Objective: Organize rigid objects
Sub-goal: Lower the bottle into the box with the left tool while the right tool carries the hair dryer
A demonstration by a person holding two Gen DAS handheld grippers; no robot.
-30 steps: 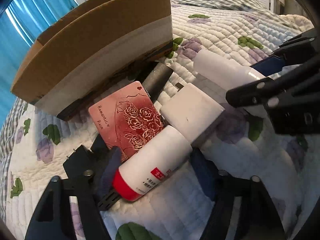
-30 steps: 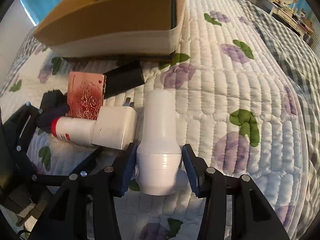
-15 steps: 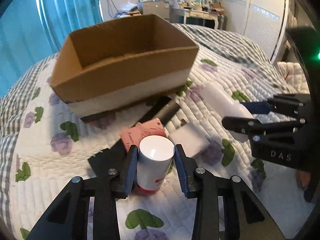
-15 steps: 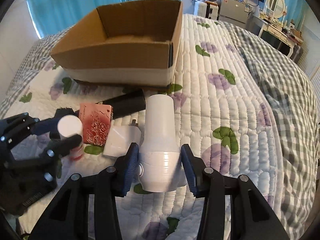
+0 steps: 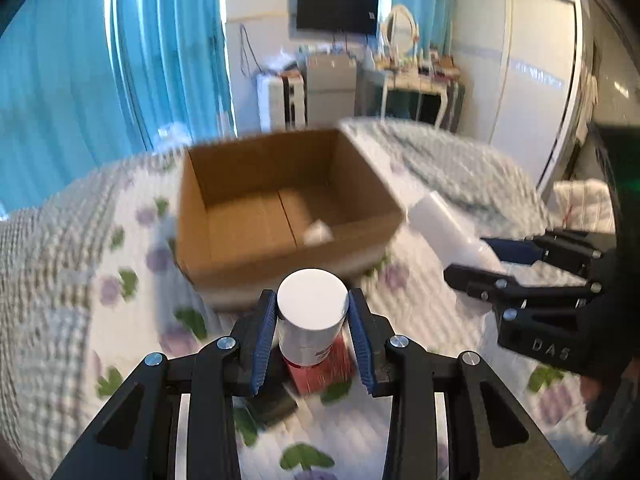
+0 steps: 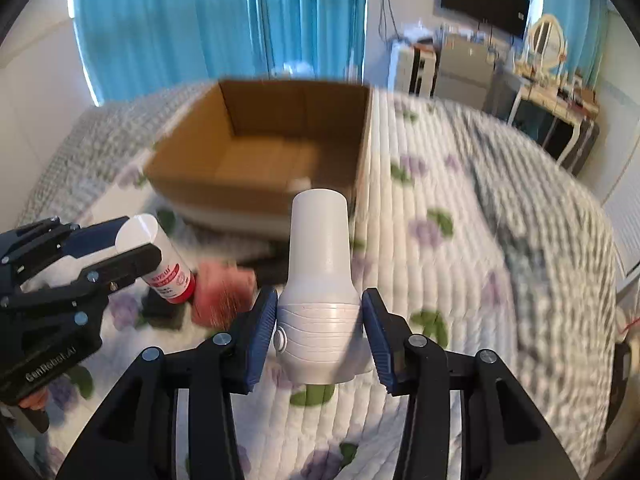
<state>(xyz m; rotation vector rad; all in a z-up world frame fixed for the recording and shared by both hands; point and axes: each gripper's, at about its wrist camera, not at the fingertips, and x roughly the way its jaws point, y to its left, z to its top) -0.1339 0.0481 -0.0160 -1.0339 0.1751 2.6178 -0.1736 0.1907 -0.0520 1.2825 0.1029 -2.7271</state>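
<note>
- Left gripper (image 5: pixel 312 334): pinching the red-capped white bottle (image 5: pixel 311 320); both blue pads press the bottle's sides; the bottle's long axis points forward along the fingers, white base toward the cardboard box (image 5: pixel 280 216), red cap end toward the quilt (image 5: pixel 80 320).
- Right gripper (image 6: pixel 319 332): clamped on the ribbed lower body of the white tapered device (image 6: pixel 318 280); its long axis also runs forward, narrow end toward the box.
- Key relation: the box lies ahead of and below both grippers; its open top faces up; judged from both views, the left gripper is slightly nearer the front wall, so its load likely goes in first.
- Box contents: one small white object (image 5: pixel 318 234) near the front right corner of the floor; identity too blurred to tell; the rest of the floor shows bare cardboard.
- On the quilt below the grippers: a pink embossed case (image 6: pixel 224 292) and a dark object (image 5: pixel 272 402), both outside the box, not yet sorted.
</note>
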